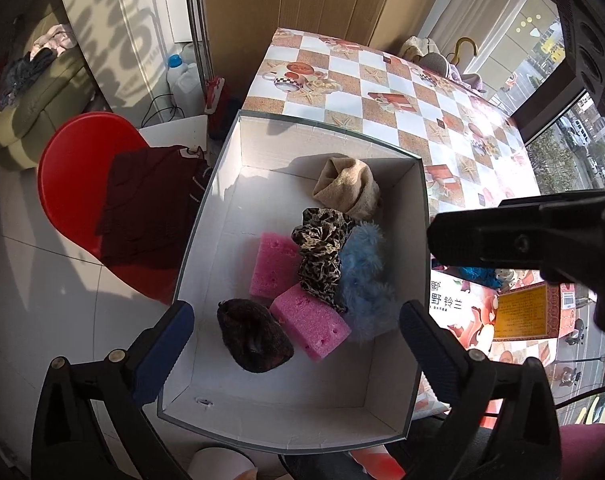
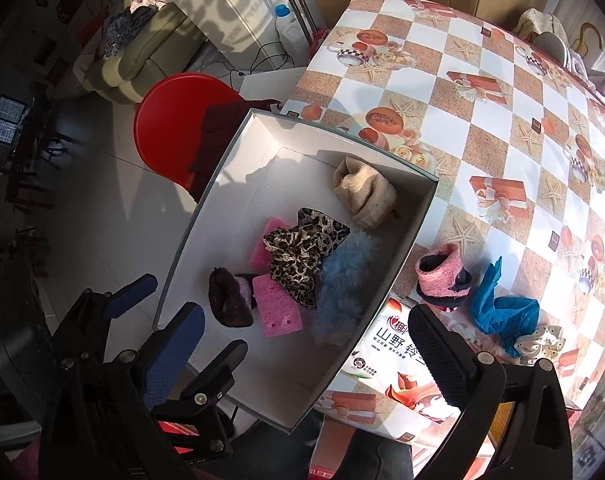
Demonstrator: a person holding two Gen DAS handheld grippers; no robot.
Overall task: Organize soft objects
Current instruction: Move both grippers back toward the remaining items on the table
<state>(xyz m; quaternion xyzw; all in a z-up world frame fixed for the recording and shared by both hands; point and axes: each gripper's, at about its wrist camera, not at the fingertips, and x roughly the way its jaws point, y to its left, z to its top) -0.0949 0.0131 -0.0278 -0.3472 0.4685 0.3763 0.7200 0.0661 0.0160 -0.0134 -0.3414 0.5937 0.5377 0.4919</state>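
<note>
Both grippers hang over the white box (image 2: 418, 216) with fingers wide apart and empty; the soft things left, a pink sock (image 2: 442, 276), blue cloth (image 2: 502, 312) and dotted scrunchie (image 2: 542, 342), lie on the tabletop (image 2: 482, 128) just right of the box, nearer the right gripper (image 2: 302, 352) than the left gripper (image 1: 294, 344).

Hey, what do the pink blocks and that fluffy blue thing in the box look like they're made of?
The pink blocks look like foam sponge: matte, porous, with small holes. The blue thing looks like fake fur or plush, long wispy fibres, though the exact fibre is unclear. The box seems white cardboard.
</note>
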